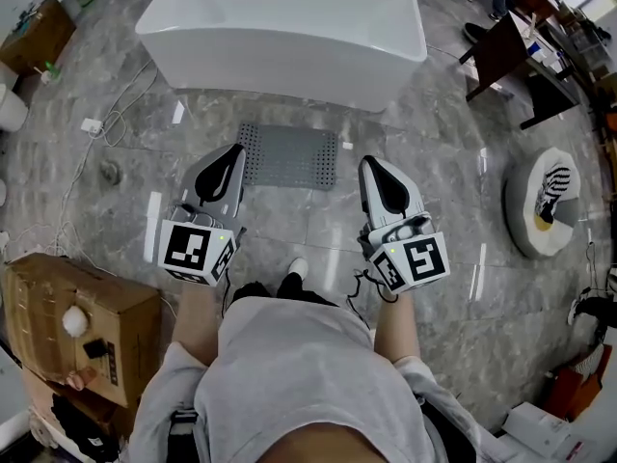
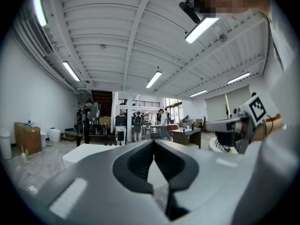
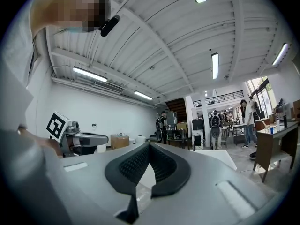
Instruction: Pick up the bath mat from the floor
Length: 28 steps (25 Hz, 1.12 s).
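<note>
a white bathtub (image 1: 289,37) stands on the grey marble floor (image 1: 453,258). the grey bath mat (image 1: 289,155) lies flat on the floor just in front of the tub. the left gripper (image 1: 236,152) and right gripper (image 1: 368,162) hang at either end of the mat, each with its 2 jaws pressed together, holding nothing.

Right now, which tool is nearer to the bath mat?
Left. The left tool hangs over the left edge of the bath mat; the right tool is apart from its right edge.
</note>
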Each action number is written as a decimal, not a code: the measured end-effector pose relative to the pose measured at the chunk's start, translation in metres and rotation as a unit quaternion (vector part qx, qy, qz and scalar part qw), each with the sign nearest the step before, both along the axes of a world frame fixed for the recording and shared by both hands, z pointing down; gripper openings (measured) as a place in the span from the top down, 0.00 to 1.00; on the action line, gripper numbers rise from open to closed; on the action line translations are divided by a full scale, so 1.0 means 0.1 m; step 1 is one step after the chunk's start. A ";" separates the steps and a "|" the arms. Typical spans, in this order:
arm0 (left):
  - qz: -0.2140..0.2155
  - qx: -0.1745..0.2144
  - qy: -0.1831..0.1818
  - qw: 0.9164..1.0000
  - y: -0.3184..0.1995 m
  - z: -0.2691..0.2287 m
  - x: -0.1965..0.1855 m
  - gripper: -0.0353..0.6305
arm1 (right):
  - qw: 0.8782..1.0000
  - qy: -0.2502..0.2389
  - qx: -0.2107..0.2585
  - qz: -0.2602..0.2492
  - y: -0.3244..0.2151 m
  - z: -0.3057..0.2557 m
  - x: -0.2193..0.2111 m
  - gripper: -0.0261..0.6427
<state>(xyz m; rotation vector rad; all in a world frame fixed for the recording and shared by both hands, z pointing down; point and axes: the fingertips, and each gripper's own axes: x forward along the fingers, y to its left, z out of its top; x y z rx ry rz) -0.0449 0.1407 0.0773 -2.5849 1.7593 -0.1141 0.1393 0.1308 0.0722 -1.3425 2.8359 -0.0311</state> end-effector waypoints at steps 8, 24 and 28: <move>-0.012 0.001 -0.013 1.000 -0.05 0.02 0.17 0.95 | 1.000 -0.009 -0.001 -0.016 -0.10 0.07 0.13 0.97; 0.005 0.003 -0.009 1.000 -0.49 0.06 0.22 0.95 | 1.000 -0.004 -0.007 0.006 -0.53 0.15 0.22 0.97; 0.018 0.001 -0.022 1.000 -0.71 0.08 0.23 0.94 | 1.000 -0.003 -0.008 0.013 -0.74 0.14 0.18 0.97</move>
